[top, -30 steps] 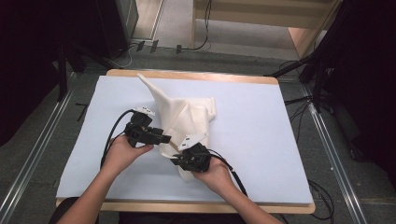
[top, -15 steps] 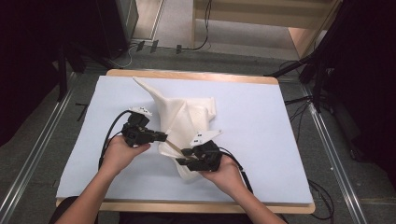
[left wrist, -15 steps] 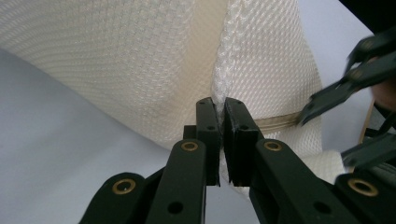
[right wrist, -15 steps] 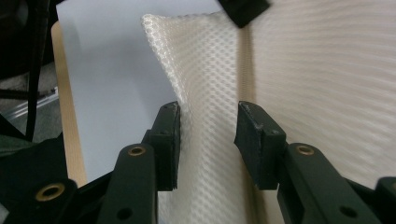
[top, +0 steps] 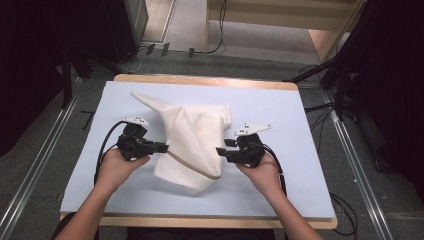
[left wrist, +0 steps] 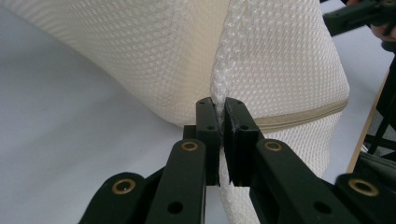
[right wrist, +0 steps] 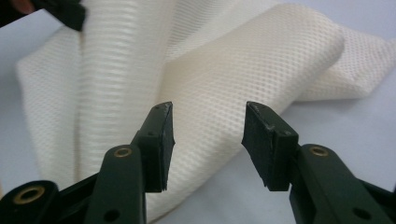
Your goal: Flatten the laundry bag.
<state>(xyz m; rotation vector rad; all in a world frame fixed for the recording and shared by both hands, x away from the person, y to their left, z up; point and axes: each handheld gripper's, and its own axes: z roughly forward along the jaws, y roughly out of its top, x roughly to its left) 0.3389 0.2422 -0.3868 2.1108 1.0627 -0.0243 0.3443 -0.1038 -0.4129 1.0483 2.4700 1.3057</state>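
Observation:
A crumpled white mesh cloth (top: 192, 137) with a beige band lies in the middle of the pale blue table mat (top: 280, 112). My left gripper (top: 164, 147) is at the cloth's left edge, shut on a pinched fold of the mesh cloth (left wrist: 275, 70), which stands between its pads (left wrist: 233, 126). My right gripper (top: 220, 151) is at the cloth's right edge. Its jaws have just been opening and stand apart with nothing pressed between them, the mesh cloth (right wrist: 261, 60) lying just beyond its fingertips (right wrist: 261, 135).
The mat covers a wooden table (top: 205, 80) with aluminium rails (top: 350, 150) on both sides. Cables (top: 220, 30) run over the floor behind the table. Bare mat lies left, right and in front of the cloth.
My right gripper let go of the cloth's near edge, opened and moved right to its right side. My left gripper closed on the left edge and drew it slightly left.

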